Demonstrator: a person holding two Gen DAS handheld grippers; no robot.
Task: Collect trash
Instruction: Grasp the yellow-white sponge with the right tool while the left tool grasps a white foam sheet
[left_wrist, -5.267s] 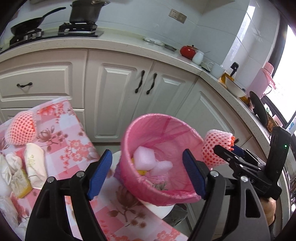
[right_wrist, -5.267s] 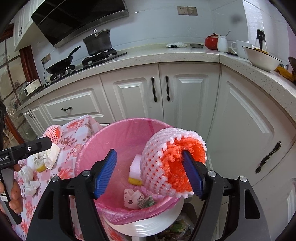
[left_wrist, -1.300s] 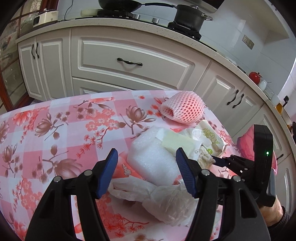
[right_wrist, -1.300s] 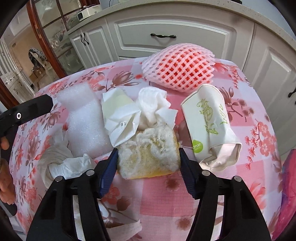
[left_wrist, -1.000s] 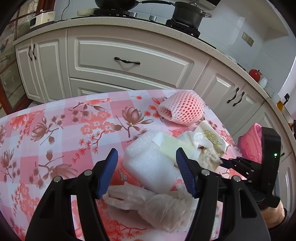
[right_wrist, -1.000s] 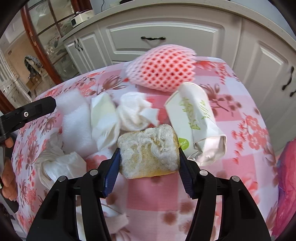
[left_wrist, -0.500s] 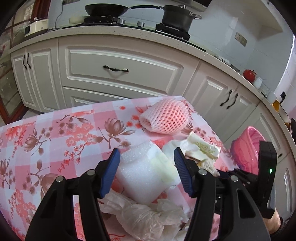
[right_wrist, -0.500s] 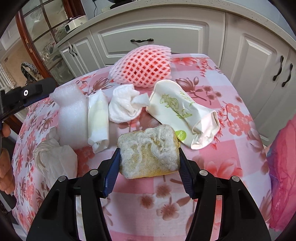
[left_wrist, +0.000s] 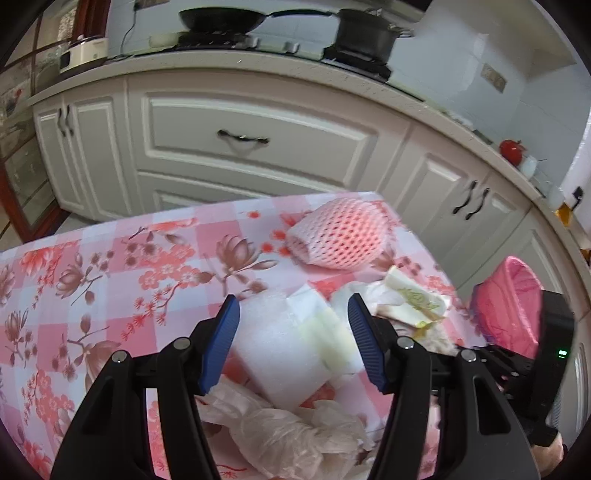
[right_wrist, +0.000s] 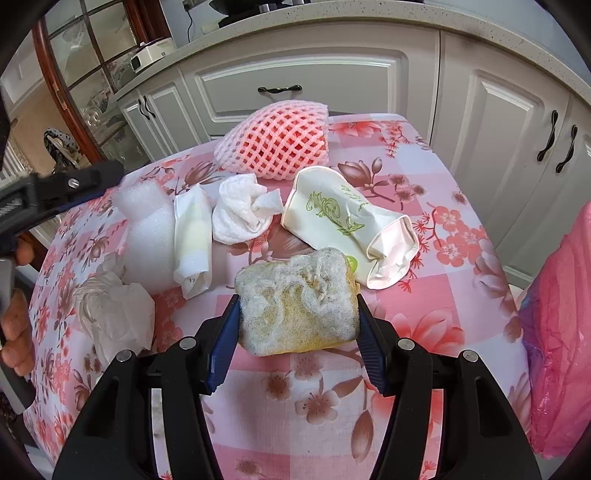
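Since the earlier frames both grippers had lifted a little off the pile, and the worn sponge (right_wrist: 297, 301) had come up off the tablecloth (right_wrist: 424, 302) with the right gripper (right_wrist: 295, 325), whose pads pinched it from both sides. The left gripper (left_wrist: 291, 341) had its jaws just easing apart again; they framed the white foam block (left_wrist: 280, 350) with a gap at each side, and whether a pad touched it could not be told.

Trash left on the table: the foam block at the left, a folded wrapper (right_wrist: 194, 240) just beside it, a crumpled tissue (right_wrist: 242, 210), the flattened paper cup (right_wrist: 351, 225) to the right, the pink foam net (right_wrist: 275, 146) at the far edge, and a crumpled plastic glove (right_wrist: 114, 310) near the left.

The soft sponge could probably squeeze out of the pads on the swing to the bin, and the loosely framed foam block would likely stay behind or tip.

The pink-lined bin (left_wrist: 511, 302) stood off the table's right edge; its contents were not visible.
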